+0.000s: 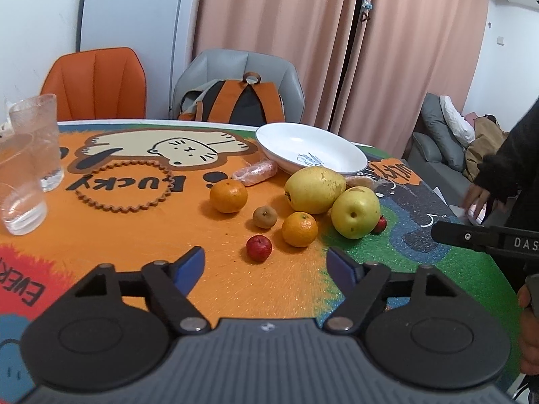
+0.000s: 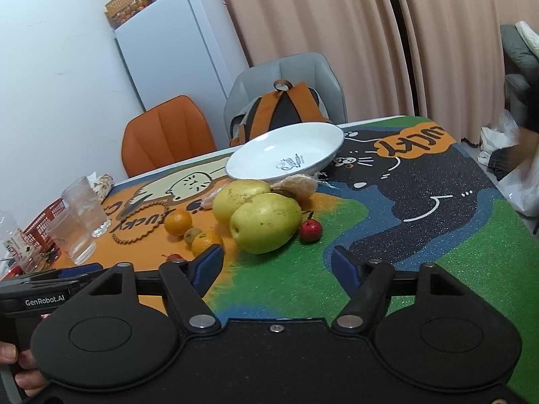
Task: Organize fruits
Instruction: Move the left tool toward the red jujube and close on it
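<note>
Left gripper [image 1: 266, 264] held above table mat [image 1: 235, 289], jaws apart, nothing between pads; small red fruit [image 1: 258, 248] seen just beyond gap, orange [image 1: 299, 229] and brown fruit [image 1: 265, 216] past it; second orange [image 1: 228, 195] further left; two yellow pears [image 1: 355, 212] touching, right of centre; white plate [image 1: 310, 148] empty behind them. Right gripper [image 2: 278, 266] likewise spread, nothing gripped; nearer pear [image 2: 266, 222] seen just ahead of gap, another red fruit [image 2: 311, 230] beside it; glasses [image 2: 86, 207] well apart at left.
</note>
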The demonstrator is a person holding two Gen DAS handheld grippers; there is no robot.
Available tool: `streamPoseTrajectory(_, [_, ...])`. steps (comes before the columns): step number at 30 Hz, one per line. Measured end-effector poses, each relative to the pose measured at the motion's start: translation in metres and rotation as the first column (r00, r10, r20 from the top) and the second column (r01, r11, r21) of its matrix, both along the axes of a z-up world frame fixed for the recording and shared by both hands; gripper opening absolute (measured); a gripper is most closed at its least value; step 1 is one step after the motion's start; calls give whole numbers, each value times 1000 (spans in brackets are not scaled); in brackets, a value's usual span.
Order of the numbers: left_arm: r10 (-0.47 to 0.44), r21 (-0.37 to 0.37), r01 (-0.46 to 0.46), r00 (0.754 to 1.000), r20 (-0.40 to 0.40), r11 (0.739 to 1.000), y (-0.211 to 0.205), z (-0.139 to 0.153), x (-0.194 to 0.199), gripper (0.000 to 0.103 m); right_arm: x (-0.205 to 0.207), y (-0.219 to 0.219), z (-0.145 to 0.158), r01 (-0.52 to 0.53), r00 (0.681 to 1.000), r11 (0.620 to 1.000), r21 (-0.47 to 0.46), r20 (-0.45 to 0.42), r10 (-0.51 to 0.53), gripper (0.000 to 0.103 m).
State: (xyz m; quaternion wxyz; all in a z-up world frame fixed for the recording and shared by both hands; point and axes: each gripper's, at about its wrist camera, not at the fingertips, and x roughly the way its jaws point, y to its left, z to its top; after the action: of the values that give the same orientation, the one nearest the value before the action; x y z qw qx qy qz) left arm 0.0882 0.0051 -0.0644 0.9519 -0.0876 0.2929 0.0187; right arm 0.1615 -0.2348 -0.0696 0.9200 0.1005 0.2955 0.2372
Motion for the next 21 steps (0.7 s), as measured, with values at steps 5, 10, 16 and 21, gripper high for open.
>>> streamPoseTrajectory(5, [5,-4,-5,1000,-15,1000,1,-10,13,63,16,2,-10,-7,999,1000,-2,-33,7,59])
streamPoseTrajectory(10, [13,-18,-14,999,-33,1000,4,-18,26,54,30,5,-17,-12,999,1000,-1,-52,12,54])
streamPoseTrajectory(16, [17,-20,-18,999,-51,1000,4,-25,41,52,47,7,-24,-15,997,1000,-4,-71,15,50])
streamPoseTrajectory(21, [23,-23,-25,997,-70,999,4,-29,53,46,62,8,-29,-9,995,1000,-7,-95,8,43])
